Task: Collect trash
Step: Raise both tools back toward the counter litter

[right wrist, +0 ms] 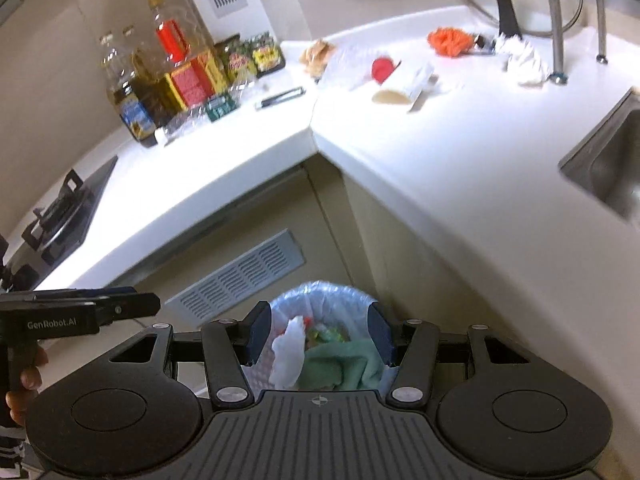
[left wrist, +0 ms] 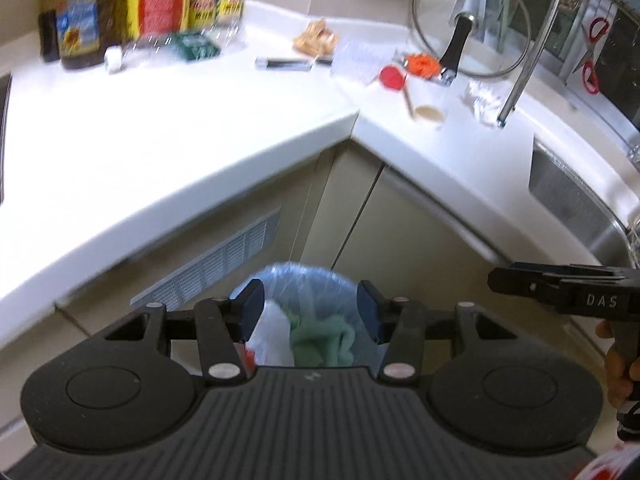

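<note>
A trash bin with a blue plastic liner (left wrist: 308, 280) (right wrist: 320, 300) stands on the floor in the counter's corner, holding a white bag, a green cloth and scraps. My left gripper (left wrist: 310, 312) is open and empty above it. My right gripper (right wrist: 318, 334) is open and empty above it too. Trash lies at the back of the white counter (left wrist: 180, 128): a tipped paper cup (left wrist: 430, 114) (right wrist: 394, 92), a red lid (left wrist: 394, 77) (right wrist: 383, 69), orange peel (left wrist: 422, 64) (right wrist: 450, 41), crumpled tissue (left wrist: 486, 100) (right wrist: 526, 62), brown scraps (left wrist: 316, 38) (right wrist: 318, 56), clear wrap (left wrist: 358, 60).
Oil bottles and jars (left wrist: 120, 12) (right wrist: 180, 76) stand at the back left. A glass pot lid (left wrist: 472, 20), a faucet (left wrist: 528, 56) and the sink (left wrist: 576, 208) (right wrist: 612, 164) are on the right. A stove (right wrist: 64, 212) is on the left. A vent grille (right wrist: 236, 276) is below.
</note>
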Motion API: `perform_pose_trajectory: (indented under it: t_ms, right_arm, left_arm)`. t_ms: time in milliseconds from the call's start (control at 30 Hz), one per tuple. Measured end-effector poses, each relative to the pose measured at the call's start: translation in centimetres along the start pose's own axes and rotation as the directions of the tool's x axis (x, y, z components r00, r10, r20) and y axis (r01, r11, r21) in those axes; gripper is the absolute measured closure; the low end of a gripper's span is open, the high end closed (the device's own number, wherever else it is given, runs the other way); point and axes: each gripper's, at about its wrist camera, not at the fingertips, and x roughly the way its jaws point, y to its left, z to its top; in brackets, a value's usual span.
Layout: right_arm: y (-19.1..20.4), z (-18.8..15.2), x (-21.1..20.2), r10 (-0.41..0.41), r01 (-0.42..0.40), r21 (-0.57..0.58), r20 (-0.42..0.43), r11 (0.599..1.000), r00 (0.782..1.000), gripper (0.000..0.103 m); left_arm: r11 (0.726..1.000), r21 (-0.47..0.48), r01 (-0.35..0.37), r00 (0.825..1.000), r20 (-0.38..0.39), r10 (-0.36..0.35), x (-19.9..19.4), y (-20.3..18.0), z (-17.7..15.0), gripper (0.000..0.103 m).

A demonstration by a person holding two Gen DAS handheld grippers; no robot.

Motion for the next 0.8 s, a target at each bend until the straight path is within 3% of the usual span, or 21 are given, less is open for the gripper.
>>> perform_pose_trajectory:
  t_ms: [333, 800]
  right_arm:
    - [-3.7, 4.2, -1.5, -0.063, 0.06, 0.034, 0.094, 0.998, 0.994, 0.049]
    - [-11.0, 9.8, -1.7, -0.132, 0.122, 0.068, 0.176, 0.99, 0.976, 0.049]
  left_arm:
    - [0.999, 0.036, 0.016, 0.997, 0.069, -0.018, 1.4, -2.8, 5.1, 0.056]
    - [0.988, 0.129, 0.084, 0.99, 0.102, -0.097, 8.5, -10.3, 12.8, 0.056]
